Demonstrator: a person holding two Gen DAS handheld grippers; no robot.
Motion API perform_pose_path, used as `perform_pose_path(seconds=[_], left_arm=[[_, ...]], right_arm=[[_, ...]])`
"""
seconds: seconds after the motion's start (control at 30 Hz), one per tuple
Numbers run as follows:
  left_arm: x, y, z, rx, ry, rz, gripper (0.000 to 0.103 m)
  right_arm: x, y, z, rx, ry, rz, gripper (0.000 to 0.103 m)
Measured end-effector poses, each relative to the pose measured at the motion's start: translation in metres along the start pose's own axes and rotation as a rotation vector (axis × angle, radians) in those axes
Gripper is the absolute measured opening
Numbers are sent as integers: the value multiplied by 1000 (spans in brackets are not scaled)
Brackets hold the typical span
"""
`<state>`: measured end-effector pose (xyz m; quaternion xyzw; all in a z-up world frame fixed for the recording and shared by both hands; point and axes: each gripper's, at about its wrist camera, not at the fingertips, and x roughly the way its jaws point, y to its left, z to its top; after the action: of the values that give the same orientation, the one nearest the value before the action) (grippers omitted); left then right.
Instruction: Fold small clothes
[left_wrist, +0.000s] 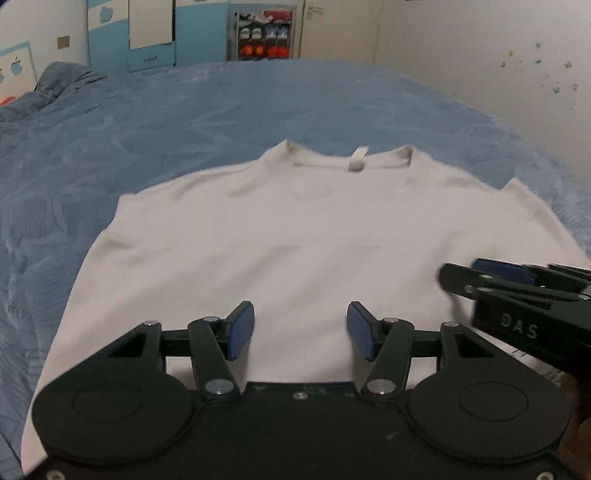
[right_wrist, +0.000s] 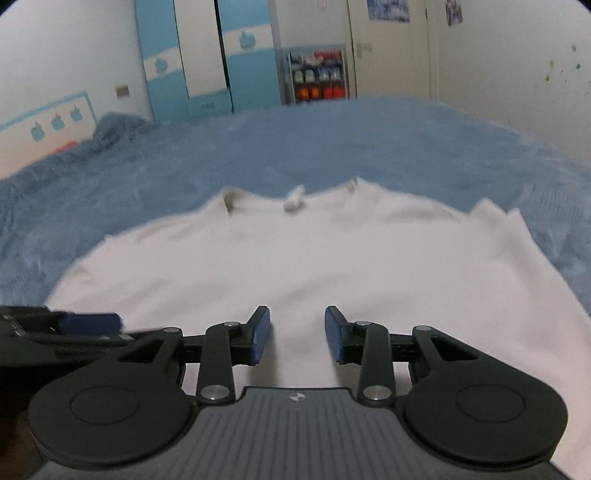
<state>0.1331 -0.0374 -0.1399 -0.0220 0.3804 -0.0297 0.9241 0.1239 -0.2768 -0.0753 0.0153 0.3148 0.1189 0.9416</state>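
Both tools (left_wrist: 301, 332) (right_wrist: 297, 334) gape above shirt (left_wrist: 277, 240), blanket (left_wrist: 184, 122) edges free.

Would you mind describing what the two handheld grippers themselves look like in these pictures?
Both are matte black. The left gripper and right gripper each have two linked fingers tipped with blue pads, silver pivot screws and round black discs at the base. Seen from the left wrist view, the right one carries pale "DAS" lettering on its side; its own view shows a ribbed grey top plate.

Bare blanket (left_wrist: 258, 110) surrounds shirt (left_wrist: 280, 236); grippers crowd together.
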Motion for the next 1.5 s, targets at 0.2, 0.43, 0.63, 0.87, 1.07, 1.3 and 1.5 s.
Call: perform_pose_path(seconds=[0.2,0.43,0.63,0.87,1.07,1.3,1.5], left_arm=[[-1,18,-6,31,-12,97,60],[0,53,-8,-28,-1,224,60],[-7,77,-11,-63,-1,217,61],[-15,116,-1,-228,-8,242,57],[-16,66,40,-109,-113,122,58],[17,4,54,-31,-81,82,58],[34,-9,45,-11,-36,74,58]], right_arm=[[-15,-23,-2,0,-14,-142,41],[-31,-87,-2,155,-31,-255,31],[-39,-117,-7,172,-37,-425,51],[-47,-138,-1,277,-75,-399,51],[-47,-102,42,212,-215,-292,74],[-13,-39,56,163,-190,-95,82],[14,-7,43,131,-104,-36,82]])
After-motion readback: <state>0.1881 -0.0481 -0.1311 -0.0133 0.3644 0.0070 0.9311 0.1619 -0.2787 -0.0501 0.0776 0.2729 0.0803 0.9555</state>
